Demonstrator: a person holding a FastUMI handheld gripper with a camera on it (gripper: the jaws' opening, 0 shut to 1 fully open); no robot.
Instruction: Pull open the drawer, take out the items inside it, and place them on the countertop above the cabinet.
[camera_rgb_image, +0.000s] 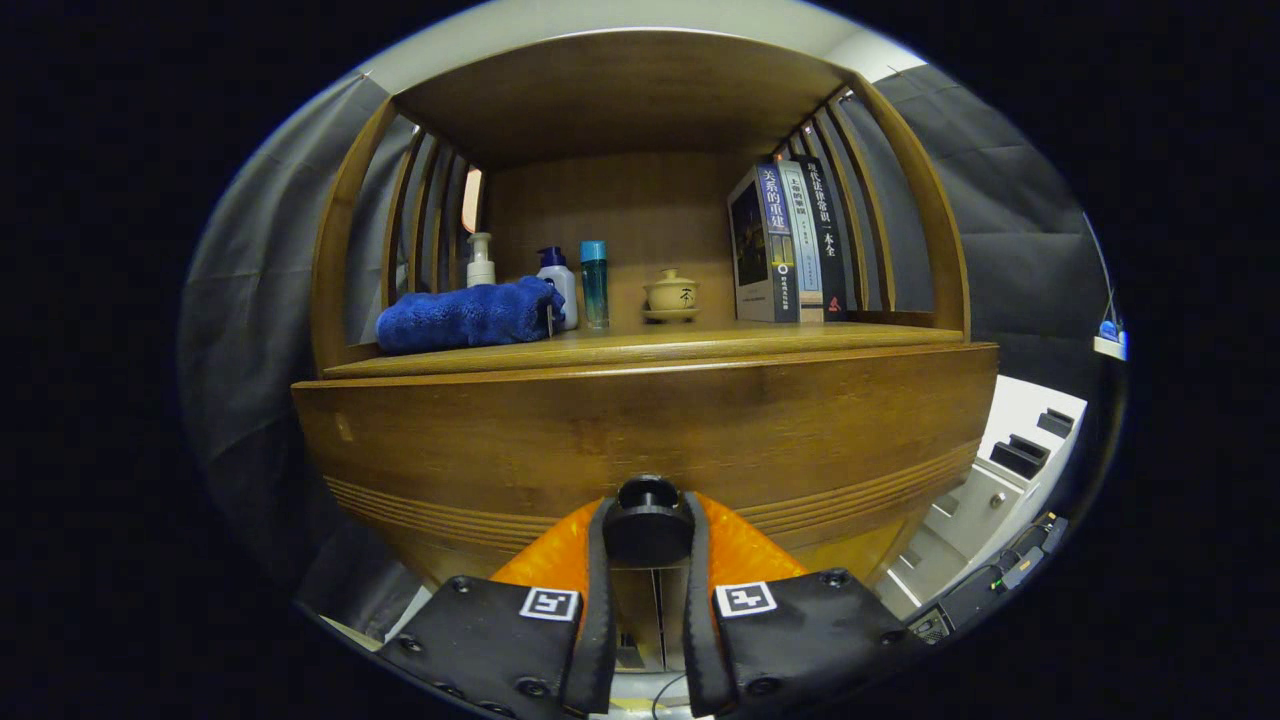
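The wooden drawer front (500, 440) stands close ahead, with grooved lines along its lower part. Its round black knob (647, 528) sits between my fingers, and my gripper (647, 505) is shut on it, one finger pressing on each side. The drawer's inside is hidden behind the front panel. Above it runs the wooden countertop (760, 340) of the cabinet, beneath a wooden hutch.
On the countertop lie a folded blue towel (465, 315), a pump bottle (480, 262), a white bottle with a blue cap (557, 280), a teal bottle (594, 283), a lidded tea cup (671, 295) and upright books (790, 245). A white unit (1010, 470) and cables are to the right.
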